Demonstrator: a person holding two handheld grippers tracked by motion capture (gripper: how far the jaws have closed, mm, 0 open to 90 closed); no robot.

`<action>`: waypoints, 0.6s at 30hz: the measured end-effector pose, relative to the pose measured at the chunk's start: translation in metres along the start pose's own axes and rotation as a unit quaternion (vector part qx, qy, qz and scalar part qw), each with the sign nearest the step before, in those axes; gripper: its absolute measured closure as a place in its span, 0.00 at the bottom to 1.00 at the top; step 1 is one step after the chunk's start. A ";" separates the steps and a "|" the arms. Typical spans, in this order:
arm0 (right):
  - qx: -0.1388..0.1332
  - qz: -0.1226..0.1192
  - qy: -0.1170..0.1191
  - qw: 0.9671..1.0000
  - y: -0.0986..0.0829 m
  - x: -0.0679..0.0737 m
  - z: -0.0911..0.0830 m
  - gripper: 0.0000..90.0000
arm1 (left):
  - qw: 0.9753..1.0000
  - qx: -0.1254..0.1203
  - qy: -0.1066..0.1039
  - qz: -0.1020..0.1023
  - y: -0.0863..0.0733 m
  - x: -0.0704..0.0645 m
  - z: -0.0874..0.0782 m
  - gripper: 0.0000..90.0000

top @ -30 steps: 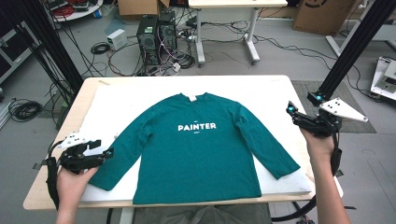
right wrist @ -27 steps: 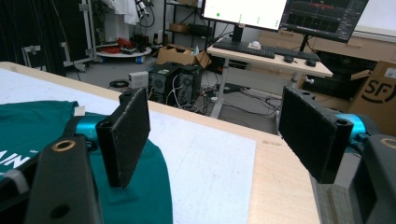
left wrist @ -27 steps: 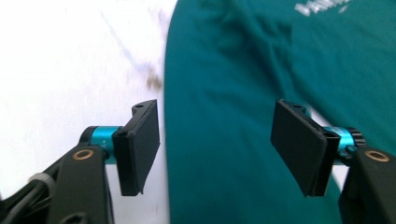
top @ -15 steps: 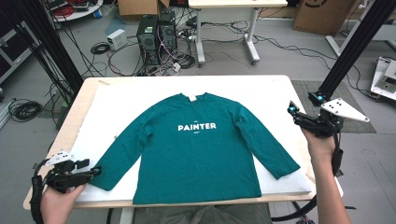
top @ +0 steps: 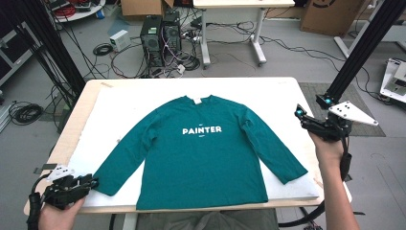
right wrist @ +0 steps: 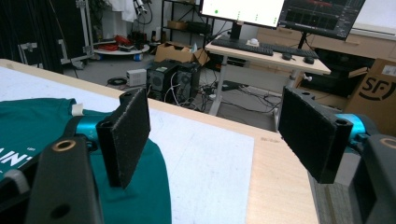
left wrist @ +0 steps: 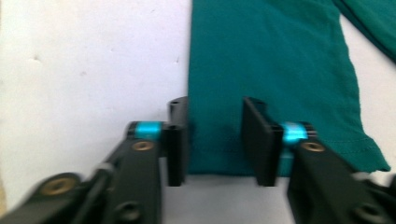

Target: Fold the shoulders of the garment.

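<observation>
Lab rm, desk (top: 306, 91) w/ white pad. Teal shirt (top: 203, 153) flat: light, limp, bunches. Grab at cuff (left wrist: 224, 158). Left tongs (left wrist: 215, 142) part-open astride cuff; right tongs (right wrist: 219, 135) wide, empty.

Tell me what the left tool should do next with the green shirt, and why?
Probably close on the sleeve. In the left gripper view the left tool is open, its jaws on either side of the cuff end of the green shirt sleeve, which lies flat on the white sheet. The right tool is open too, raised beside the table's right edge.
</observation>
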State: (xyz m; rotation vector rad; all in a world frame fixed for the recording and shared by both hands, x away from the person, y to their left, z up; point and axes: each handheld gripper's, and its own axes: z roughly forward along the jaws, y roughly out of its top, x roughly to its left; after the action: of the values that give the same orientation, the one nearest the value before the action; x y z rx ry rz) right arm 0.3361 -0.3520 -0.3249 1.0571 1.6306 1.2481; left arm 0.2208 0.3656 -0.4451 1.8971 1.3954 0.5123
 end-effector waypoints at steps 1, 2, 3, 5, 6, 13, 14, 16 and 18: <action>0.000 0.000 0.000 1.000 0.000 0.000 0.000 0.29 | 1.000 0.000 0.000 0.000 0.000 0.000 0.000 0.84; 0.000 -0.005 0.001 1.000 0.000 0.001 0.001 0.29 | 0.999 -0.009 -0.040 -0.014 -0.001 0.002 0.000 0.94; 0.000 -0.005 0.001 1.000 0.000 0.001 0.001 0.29 | 0.999 -0.009 -0.040 -0.014 -0.001 0.002 0.000 0.94; -0.002 -0.008 0.002 1.000 0.000 0.001 0.001 0.29 | 0.997 -0.034 -0.060 -0.024 -0.001 0.002 -0.001 0.95; -0.001 -0.005 0.001 1.000 0.000 0.001 0.000 0.29 | 0.991 -0.076 -0.098 -0.044 0.004 0.002 -0.006 0.96; -0.006 -0.003 0.001 1.000 0.001 -0.001 -0.002 0.29 | 0.968 -0.192 -0.162 -0.004 0.046 -0.027 -0.033 0.96; -0.007 0.000 0.001 1.000 0.001 0.000 -0.002 0.29 | 0.965 -0.199 -0.169 0.008 0.054 -0.034 -0.034 0.96; -0.008 -0.001 0.000 1.000 0.002 -0.001 -0.003 0.29 | 0.963 -0.203 -0.176 0.021 0.062 -0.042 -0.035 0.96; -0.008 0.003 0.000 1.000 0.003 0.000 -0.005 0.29 | 0.957 -0.207 -0.196 0.048 0.079 -0.061 -0.034 0.96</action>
State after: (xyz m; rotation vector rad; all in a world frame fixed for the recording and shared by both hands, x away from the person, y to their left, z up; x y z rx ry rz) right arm 0.3321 -0.3526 -0.3214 1.0517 1.6166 1.2629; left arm 0.2289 0.3060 -0.3587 1.6158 0.8630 0.4068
